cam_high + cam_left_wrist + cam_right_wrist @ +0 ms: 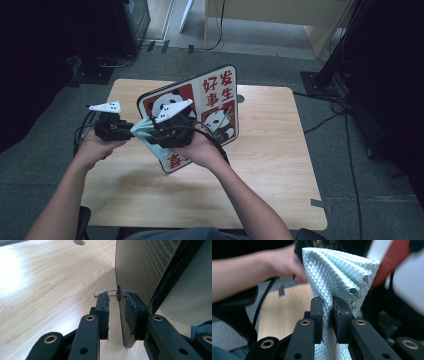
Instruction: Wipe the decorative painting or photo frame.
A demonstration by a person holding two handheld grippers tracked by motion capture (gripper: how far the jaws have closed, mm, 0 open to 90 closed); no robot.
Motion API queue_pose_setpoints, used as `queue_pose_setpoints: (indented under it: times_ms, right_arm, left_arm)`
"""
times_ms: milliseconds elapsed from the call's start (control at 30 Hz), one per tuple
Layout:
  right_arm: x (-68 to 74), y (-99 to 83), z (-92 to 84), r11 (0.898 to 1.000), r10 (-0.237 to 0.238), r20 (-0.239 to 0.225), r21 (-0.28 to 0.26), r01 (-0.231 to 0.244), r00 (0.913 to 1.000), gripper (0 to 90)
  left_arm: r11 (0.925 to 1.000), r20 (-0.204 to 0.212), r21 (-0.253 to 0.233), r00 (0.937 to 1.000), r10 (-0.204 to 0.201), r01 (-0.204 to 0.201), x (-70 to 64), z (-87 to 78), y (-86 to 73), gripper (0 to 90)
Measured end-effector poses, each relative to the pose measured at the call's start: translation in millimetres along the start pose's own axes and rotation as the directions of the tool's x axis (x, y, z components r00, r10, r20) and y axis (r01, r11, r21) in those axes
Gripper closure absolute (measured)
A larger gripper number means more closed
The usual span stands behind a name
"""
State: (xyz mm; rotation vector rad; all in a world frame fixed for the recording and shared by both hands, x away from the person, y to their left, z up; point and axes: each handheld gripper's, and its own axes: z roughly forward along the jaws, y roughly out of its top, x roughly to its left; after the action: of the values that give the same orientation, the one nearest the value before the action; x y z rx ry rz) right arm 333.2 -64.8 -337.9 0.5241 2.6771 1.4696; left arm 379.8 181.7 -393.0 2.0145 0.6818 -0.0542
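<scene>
A pale wooden table point(280, 165) carries a panda sign board point(210, 100), which stands upright on its edge just behind the two tongs, near the table's middle.

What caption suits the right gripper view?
Right gripper pinching a pale green quilted cloth above the wooden table.

Surroundings: a wooden table on a grey carpeted floor

A light wooden table point(280, 165) with rounded corners is set on grey carpet point(45, 165), and a small round hole point(240, 98) is seen near its far edge. Black cables point(330, 107) are trailed over the carpet to the right of the table. A black stand base point(320, 82) is placed off the far right corner, another point(92, 72) off the far left. Pale wooden furniture point(280, 12) is seen at the back, and short strips of tape point(165, 46) are stuck to the floor before it.
</scene>
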Motion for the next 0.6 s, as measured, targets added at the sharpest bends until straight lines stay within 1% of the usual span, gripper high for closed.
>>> queue_pose_setpoints:
  times_ms: [233,367,400,433,500,533,600]
  right_arm:
    - [4.1,35.3,3.1,0.999,-0.019,0.004,-0.039,0.019,0.9998,79.8]
    - [4.6,50.7,4.7,0.998,-0.017,0.01,-0.059,0.018,0.9998,79.8]
    - [4.7,53.9,4.8,0.998,-0.011,0.011,-0.064,0.012,0.9999,79.7]
    - [4.0,56.6,5.4,0.997,-0.016,0.015,-0.071,0.017,0.9998,79.6]
    - [2.9,60.6,5.9,0.997,0.0,0.022,-0.08,0.002,0.9998,79.5]
    - [2.3,61.6,5.7,0.997,0.006,0.021,-0.082,-0.004,0.9998,79.6]
    - [1.2,61.8,5.7,0.997,0.003,0.026,-0.083,-0.001,0.9996,79.6]
  left_arm:
    - [0.9998,-0.005,-0.01,0.9998,-0.018,0.018,4.8,-6.5,-3.9,72.5]
    - [0.9995,-0.005,-0.019,0.9996,-0.026,0.026,5.9,-8.6,-5.0,72.2]
    - [0.9995,-0.007,-0.019,0.9997,-0.025,0.025,6.1,-9.3,-5.0,72.2]
    - [0.9993,-0.007,-0.023,0.9995,-0.029,0.029,6.0,-9.6,-5.1,72.2]
    - [0.9993,-0.005,-0.025,0.9996,-0.028,0.028,6.4,-10.0,-5.2,72.1]
    - [0.9993,-0.006,-0.027,0.9997,-0.025,0.025,6.4,-10.0,-5.2,72.2]
    - [0.9993,-0.004,-0.026,0.9996,-0.026,0.026,6.2,-9.8,-5.4,72.1]
